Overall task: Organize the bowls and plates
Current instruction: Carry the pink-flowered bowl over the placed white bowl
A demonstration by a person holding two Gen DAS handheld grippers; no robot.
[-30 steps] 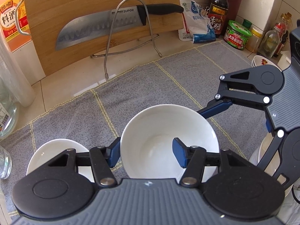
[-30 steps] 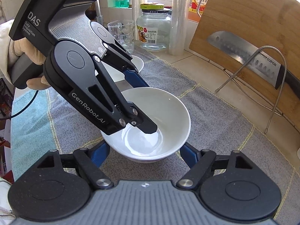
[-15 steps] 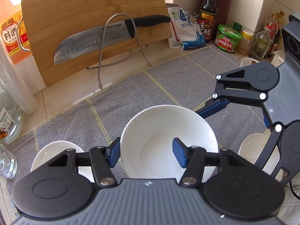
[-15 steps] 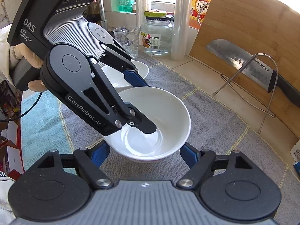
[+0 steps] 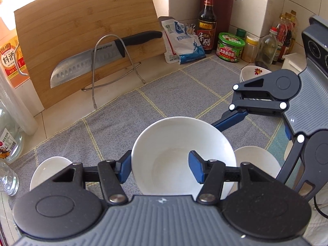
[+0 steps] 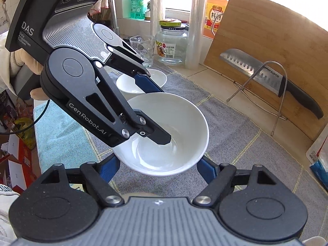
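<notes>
A plain white bowl [image 5: 174, 143] hangs above the grey towel [image 5: 184, 86]. My left gripper [image 5: 161, 169] is shut on its near wall, one pad inside and one outside. In the right wrist view the same bowl [image 6: 180, 119] sits between the blue pads of my right gripper [image 6: 158, 168], which press on its lower sides. The left gripper [image 6: 157, 112] reaches in from the upper left there, held by a gloved hand [image 6: 22, 61]. One right finger [image 5: 231, 119] meets the bowl's far rim. Two other white bowls [image 5: 47, 170] [image 5: 256, 160] rest on the towel.
A flowered bowl stack [image 5: 254, 71] stands at the towel's far right corner. A cutting board [image 5: 86, 41], a knife [image 5: 102, 55] on a wire rack, bottles [image 5: 207, 26] and jars [image 5: 230, 47] line the back. Glass jars [image 6: 172, 43] and a tumbler [image 6: 142, 49] stand near the window.
Both grippers rose and moved across the counter together with the bowl between them. The towel looks farther below, and a white bowl came into view at the lower right.
</notes>
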